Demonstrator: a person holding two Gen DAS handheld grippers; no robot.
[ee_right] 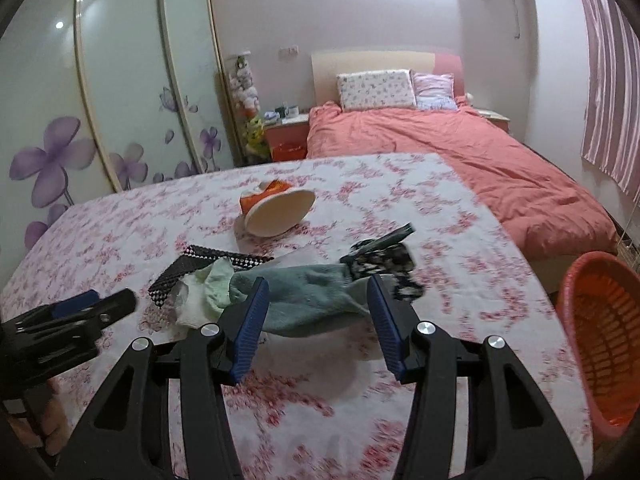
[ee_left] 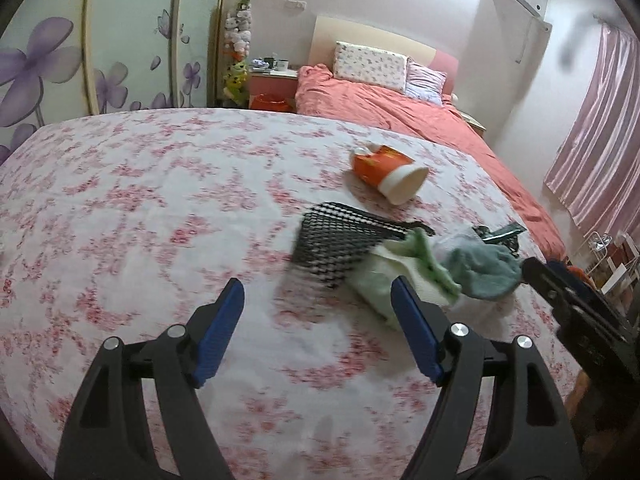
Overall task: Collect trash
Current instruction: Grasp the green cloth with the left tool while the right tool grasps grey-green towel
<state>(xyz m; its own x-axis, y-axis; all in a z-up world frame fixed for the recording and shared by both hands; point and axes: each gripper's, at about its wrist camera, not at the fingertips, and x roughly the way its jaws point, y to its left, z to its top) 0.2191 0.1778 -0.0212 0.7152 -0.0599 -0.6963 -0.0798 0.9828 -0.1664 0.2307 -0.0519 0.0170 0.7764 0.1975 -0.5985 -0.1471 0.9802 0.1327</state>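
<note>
Your 2 grippers hover over the flowered bed cover, both with jaws apart and holding nothing.

Your left gripper (ee_left: 318,304) stands wide over bare cover; your right gripper (ee_right: 318,300) is spread narrower, low over the grey-green sock (ee_right: 308,296). The tipped orange cup (ee_right: 276,210) lies farther in, toward the cover's far edge. The black mesh piece (ee_left: 336,236) touches the pale green cloth (ee_left: 416,268). An orange basket (ee_right: 600,344) sits off the cover's right edge.
</note>
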